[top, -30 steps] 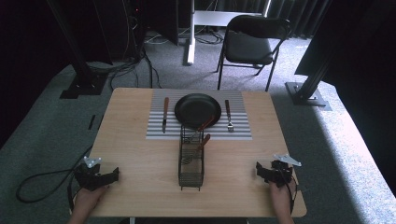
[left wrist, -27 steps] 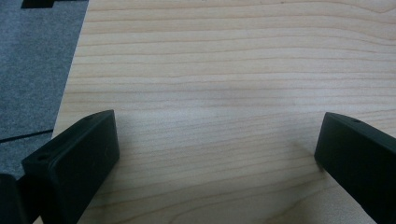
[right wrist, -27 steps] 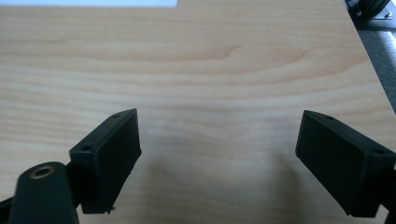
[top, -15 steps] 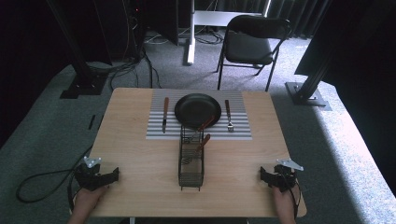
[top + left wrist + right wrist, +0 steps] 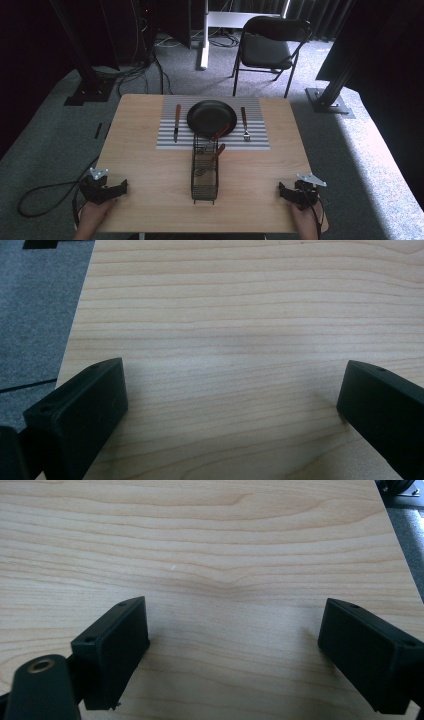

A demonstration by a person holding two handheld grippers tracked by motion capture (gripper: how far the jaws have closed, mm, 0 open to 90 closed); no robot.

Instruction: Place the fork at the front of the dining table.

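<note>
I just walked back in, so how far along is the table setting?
Done: knife, plate and fork lie on the striped mat. In hand: nothing; both hand-held grippers rest open near the table's front edge. Left: utensils in the wire caddy.

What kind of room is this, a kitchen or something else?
Probably a lab or studio set up for recording, not a kitchen. A lone wooden table stands on grey carpet, ringed by dark stands and floor cables, with a folding chair behind. The place setting looks staged.
</note>
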